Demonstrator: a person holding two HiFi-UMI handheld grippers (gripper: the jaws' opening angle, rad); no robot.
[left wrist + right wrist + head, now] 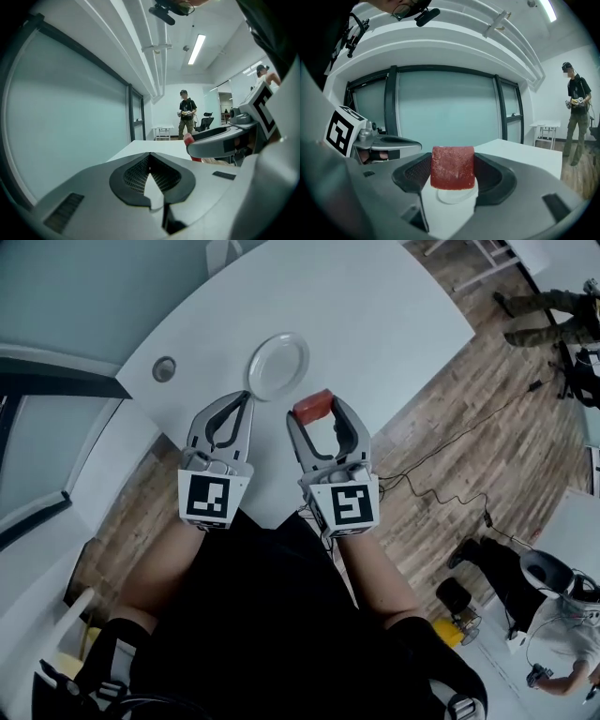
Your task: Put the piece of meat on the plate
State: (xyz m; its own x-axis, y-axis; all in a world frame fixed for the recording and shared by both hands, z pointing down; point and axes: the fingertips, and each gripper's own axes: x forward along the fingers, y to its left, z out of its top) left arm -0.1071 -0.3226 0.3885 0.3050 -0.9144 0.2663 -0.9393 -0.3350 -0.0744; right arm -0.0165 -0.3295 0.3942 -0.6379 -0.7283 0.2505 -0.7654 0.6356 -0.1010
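Holding the piece of meat in the right gripper, we have its jaws clamped on both sides of the red block, which sticks up a bit past the tips. The right gripper view shows the meat between the dark pads, w/ the plate pale and round just below it. From the head view the meat is off the table, just beside the near-right rim of the plate, not on it. The plate is white and bare, sitting mid-table.

The left gripper is closed w/ nothing in it: its tips meet just at the plate's near-left edge. The left gripper view confirms it, the pads touching at the far end, only table surface behind. That view also catches the right gripper alongside, w/ a bit of meat at its tip. Both grippers sit side by side, near each other but apart.

A round grommet is set in the table left of the plate. A person stands in the bkgd on the wood floor.
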